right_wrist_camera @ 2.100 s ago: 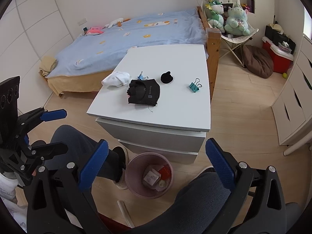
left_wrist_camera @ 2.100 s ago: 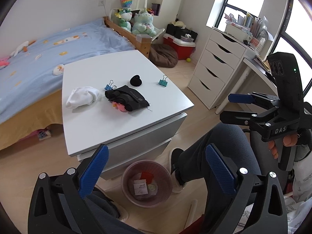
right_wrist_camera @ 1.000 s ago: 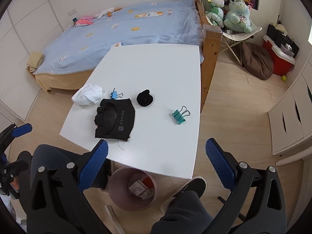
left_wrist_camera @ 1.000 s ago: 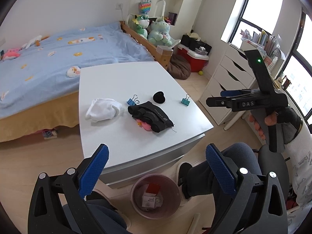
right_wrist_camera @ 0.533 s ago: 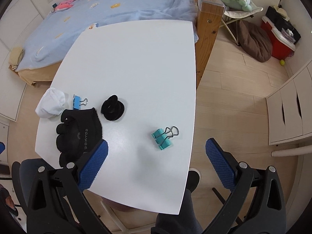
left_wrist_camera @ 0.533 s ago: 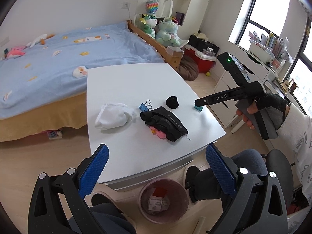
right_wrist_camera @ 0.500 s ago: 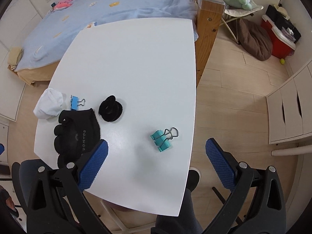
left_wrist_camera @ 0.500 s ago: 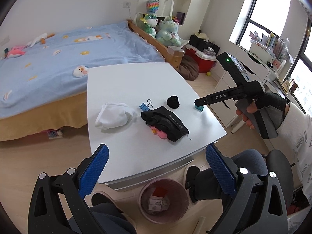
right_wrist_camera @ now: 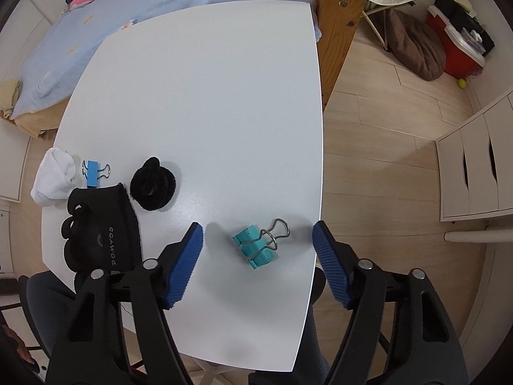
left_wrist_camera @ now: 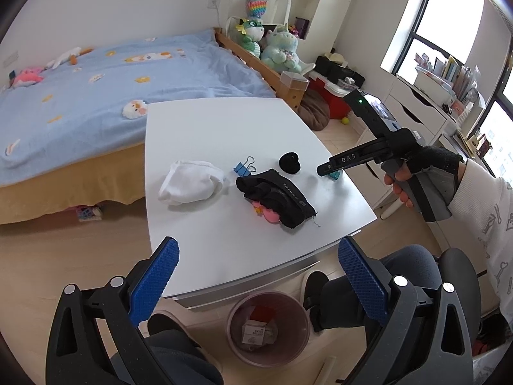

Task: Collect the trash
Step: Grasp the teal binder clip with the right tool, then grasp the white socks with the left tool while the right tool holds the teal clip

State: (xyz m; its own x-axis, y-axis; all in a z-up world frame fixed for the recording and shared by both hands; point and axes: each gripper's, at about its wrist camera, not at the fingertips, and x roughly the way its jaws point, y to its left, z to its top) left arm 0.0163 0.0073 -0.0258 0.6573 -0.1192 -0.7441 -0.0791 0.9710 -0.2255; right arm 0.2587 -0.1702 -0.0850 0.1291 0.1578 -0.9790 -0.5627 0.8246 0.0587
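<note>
On the white table (right_wrist_camera: 224, 96) lie a teal binder clip (right_wrist_camera: 258, 245), a blue binder clip (right_wrist_camera: 93, 173), a black round scrunchie (right_wrist_camera: 154, 184), a black glove (right_wrist_camera: 99, 234) and a white cloth (right_wrist_camera: 53, 176). My right gripper (right_wrist_camera: 258, 234) is open, its jaws on either side of the teal clip, just above the table. In the left wrist view the right gripper (left_wrist_camera: 323, 170) hovers over the teal clip (left_wrist_camera: 335, 175). My left gripper (left_wrist_camera: 256, 263) is open and empty, held off the table's near edge above a pink trash bin (left_wrist_camera: 268, 327) on the floor.
A bed with a blue cover (left_wrist_camera: 96, 73) stands behind the table. A wooden bed post (right_wrist_camera: 340, 16) is at the table's far right corner. White drawers (right_wrist_camera: 477, 166) stand to the right. My legs (left_wrist_camera: 400, 276) are by the bin.
My right gripper has moved forward and down over the table until the teal clip sits between its open jaws. The left gripper has edged a little closer to the table.
</note>
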